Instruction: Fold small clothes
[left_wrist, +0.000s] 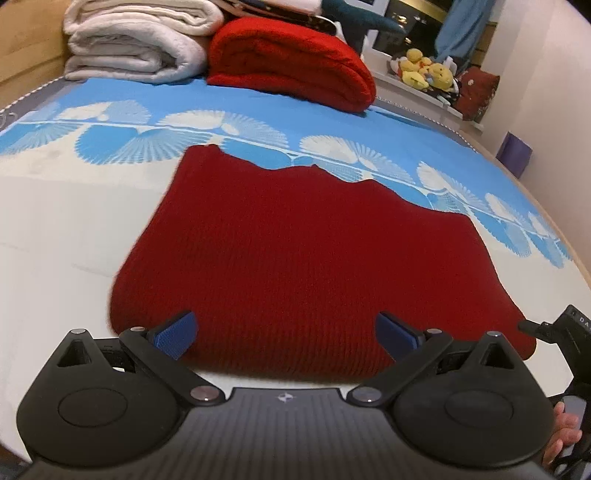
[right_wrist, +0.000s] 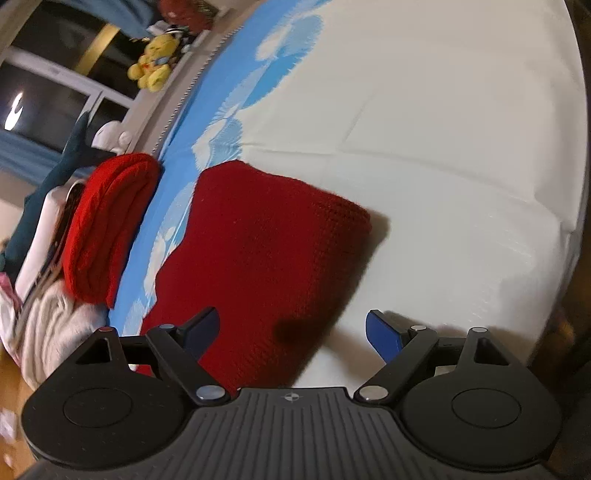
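Observation:
A dark red knitted garment (left_wrist: 295, 254) lies folded flat on the bed's white and blue cover (left_wrist: 66, 221). My left gripper (left_wrist: 286, 334) hovers over its near edge, open, with nothing between the blue pads. In the right wrist view the picture is rolled sideways. The same red garment (right_wrist: 266, 254) lies ahead of my right gripper (right_wrist: 291, 334), which stands open and empty above the garment's near corner. Part of the right gripper's black body (left_wrist: 565, 332) shows at the right edge of the left wrist view.
A folded red blanket (left_wrist: 291, 66) and a folded white blanket (left_wrist: 136, 40) sit at the far end of the bed. Yellow plush toys (left_wrist: 424, 68) rest on a ledge by the window. A wall and a purple box (left_wrist: 515, 153) stand to the right. A person's fingers (left_wrist: 565, 428) hold the handle.

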